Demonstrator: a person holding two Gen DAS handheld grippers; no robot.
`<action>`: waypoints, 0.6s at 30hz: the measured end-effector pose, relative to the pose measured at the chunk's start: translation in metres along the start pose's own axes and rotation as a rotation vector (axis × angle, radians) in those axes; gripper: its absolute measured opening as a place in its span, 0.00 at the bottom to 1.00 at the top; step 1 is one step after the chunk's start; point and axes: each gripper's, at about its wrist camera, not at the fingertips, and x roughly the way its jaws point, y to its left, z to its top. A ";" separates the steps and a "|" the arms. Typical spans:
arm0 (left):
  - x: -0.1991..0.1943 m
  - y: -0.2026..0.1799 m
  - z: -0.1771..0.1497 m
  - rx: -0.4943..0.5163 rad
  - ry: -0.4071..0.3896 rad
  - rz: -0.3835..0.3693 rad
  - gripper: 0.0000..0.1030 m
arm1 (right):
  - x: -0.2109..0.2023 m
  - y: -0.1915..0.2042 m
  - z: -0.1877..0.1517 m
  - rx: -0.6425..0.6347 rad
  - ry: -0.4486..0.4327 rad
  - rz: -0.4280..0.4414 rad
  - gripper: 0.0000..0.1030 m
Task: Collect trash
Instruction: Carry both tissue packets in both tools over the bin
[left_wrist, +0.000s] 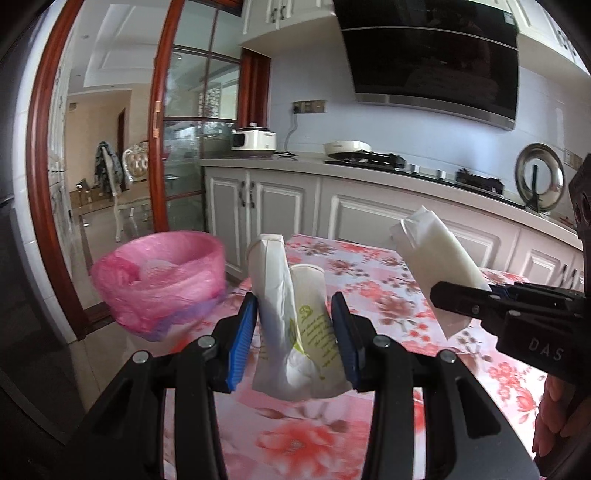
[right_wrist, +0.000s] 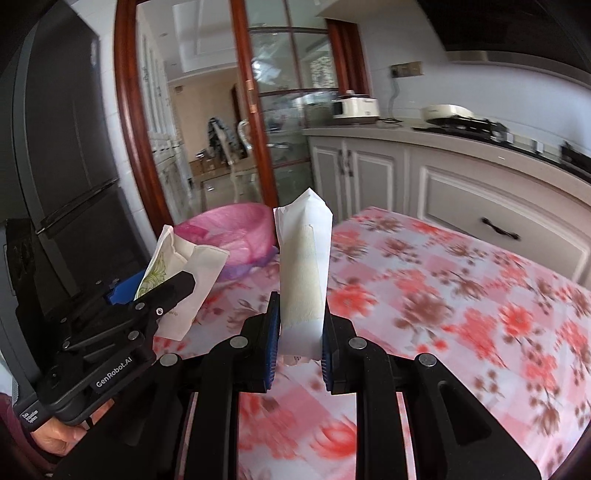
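My left gripper (left_wrist: 293, 334) is shut on a crumpled white paper bag with green print (left_wrist: 295, 325), held above the floral tablecloth (left_wrist: 388, 295). My right gripper (right_wrist: 298, 334) is shut on a white paper packet (right_wrist: 303, 273), held upright above the table. Each gripper shows in the other's view: the right gripper with its packet (left_wrist: 428, 254) at right, the left gripper (right_wrist: 122, 314) with its bag (right_wrist: 184, 280) at left. A bin lined with a pink bag (left_wrist: 162, 273) stands off the table's far left corner; it also shows in the right wrist view (right_wrist: 236, 229).
White kitchen cabinets (left_wrist: 295, 199) and a counter with a rice cooker (left_wrist: 255, 138), a pan (left_wrist: 347, 147) and a gas hob run behind the table. A dark fridge (right_wrist: 62, 147) stands at the left. A wood-framed glass door (right_wrist: 255, 110) opens to another room.
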 end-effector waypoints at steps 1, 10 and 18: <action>0.001 0.005 0.002 -0.005 -0.002 0.010 0.39 | 0.009 0.004 0.006 -0.008 0.002 0.015 0.19; 0.025 0.074 0.030 -0.060 -0.029 0.132 0.39 | 0.076 0.044 0.055 -0.079 -0.003 0.121 0.19; 0.054 0.129 0.051 -0.094 -0.028 0.202 0.40 | 0.140 0.066 0.088 -0.118 0.011 0.198 0.19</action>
